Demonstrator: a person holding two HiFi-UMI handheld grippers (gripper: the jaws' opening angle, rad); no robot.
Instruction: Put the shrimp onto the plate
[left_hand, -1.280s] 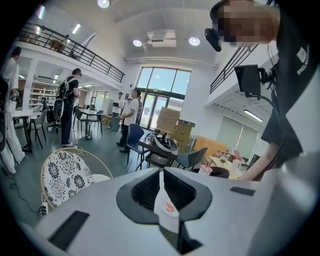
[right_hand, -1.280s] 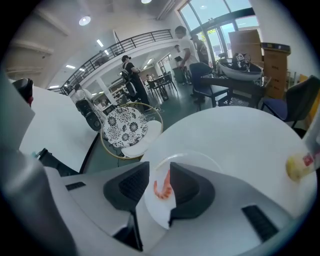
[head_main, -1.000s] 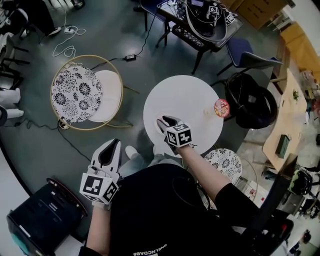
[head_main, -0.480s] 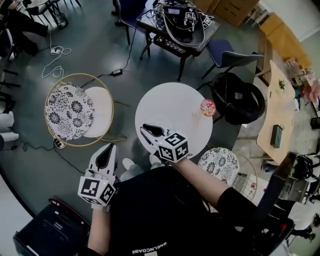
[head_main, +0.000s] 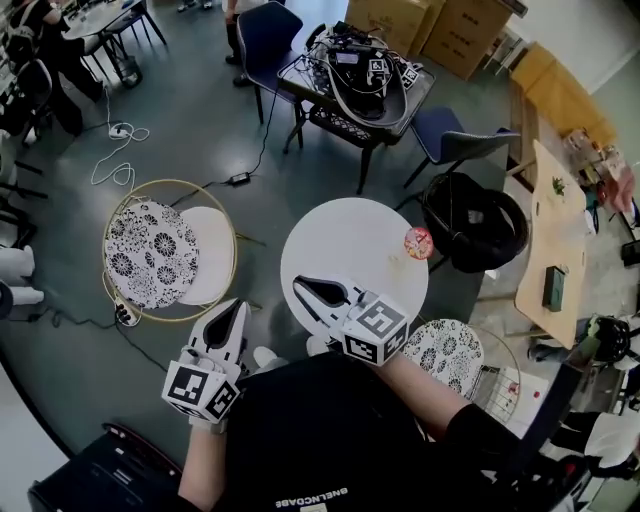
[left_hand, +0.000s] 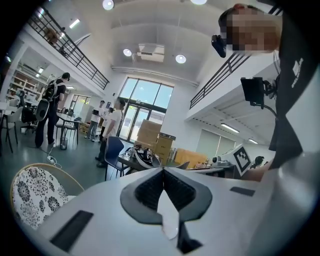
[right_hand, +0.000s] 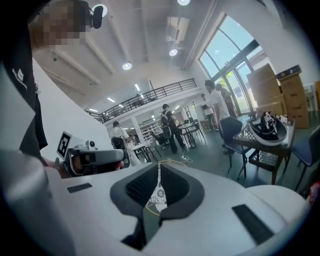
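Right gripper (head_main: 300, 285): jaws closing, nearly met, only a thin slit left. Nothing between them. It is held over the near-left edge of the round white table (head_main: 340, 235).

Left gripper (head_main: 238, 304): jaws together, empty. It sits lower and to the left of the right one, off the table and above the floor.

Count: 2 grippers, 1 white table, 1 plate, 2 round floral-patterned seats.

Plate (head_main: 418, 242): small, round, red and pink. It lies beyond the right gripper and off to its right, at the table's far rim and well apart from the jaws.

Shrimp (head_main: 395, 260): only a faint pale mark on the tabletop, just beside the plate on the gripper's side and not on the plate. Too small to tell its shape.

One floral seat (head_main: 152, 252) is left of the left gripper. The other floral seat (head_main: 442, 345) is right of the right gripper, under the table's near rim.
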